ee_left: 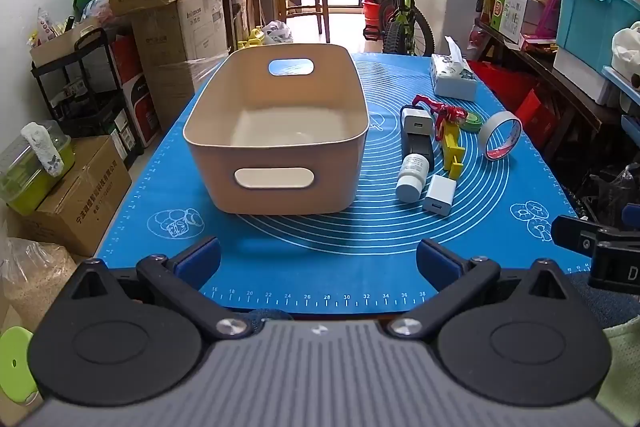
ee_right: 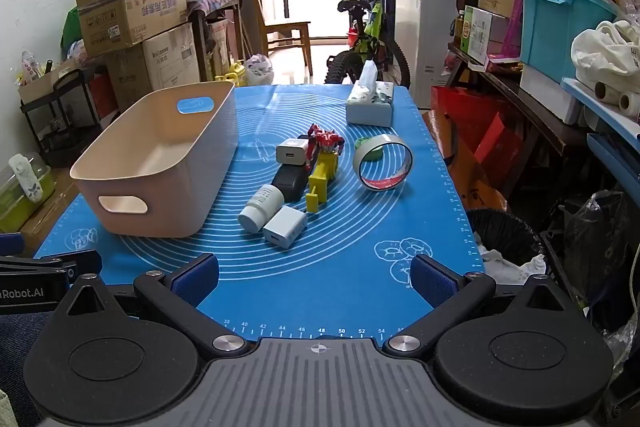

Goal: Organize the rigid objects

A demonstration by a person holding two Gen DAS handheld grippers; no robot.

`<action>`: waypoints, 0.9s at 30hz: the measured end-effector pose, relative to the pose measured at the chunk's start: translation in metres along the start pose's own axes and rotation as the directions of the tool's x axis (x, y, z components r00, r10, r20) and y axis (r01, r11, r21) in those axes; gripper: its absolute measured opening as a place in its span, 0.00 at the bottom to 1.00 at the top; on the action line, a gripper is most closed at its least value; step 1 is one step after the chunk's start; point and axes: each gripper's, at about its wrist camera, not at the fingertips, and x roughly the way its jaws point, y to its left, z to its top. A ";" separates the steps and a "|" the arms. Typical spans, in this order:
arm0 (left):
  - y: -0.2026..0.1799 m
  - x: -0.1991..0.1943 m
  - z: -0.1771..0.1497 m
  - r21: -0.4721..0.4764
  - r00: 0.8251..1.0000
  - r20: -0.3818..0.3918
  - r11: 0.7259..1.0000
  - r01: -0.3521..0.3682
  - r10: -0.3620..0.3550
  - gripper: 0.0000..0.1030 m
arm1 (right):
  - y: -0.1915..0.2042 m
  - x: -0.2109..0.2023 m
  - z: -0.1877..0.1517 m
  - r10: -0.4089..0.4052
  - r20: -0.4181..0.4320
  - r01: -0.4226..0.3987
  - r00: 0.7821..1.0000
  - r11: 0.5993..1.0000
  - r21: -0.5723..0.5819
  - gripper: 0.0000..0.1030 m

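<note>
Both hand-held grippers, left [ee_left: 318, 259] and right [ee_right: 314, 277], gape empty at the bench's near edge; take the nearest white charger [ee_right: 285, 227] squarely, then lift into the beige bin [ee_right: 120, 163].

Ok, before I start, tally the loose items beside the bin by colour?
White: 3, the near square plug charger, far plug charger, round capped plastic bottle
Black: 1, oblong block
Yellow: 1, plastic toy
Red: 1, toy figure
Green: 1, small roll
Grey: 1, upright tape ring
Total: 8
</note>
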 end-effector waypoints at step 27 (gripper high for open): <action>-0.001 -0.001 -0.002 0.001 1.000 -0.004 1.000 0.001 -0.001 1.00 | -0.002 0.001 0.001 0.005 0.000 -0.005 1.000 1.000 0.006 0.98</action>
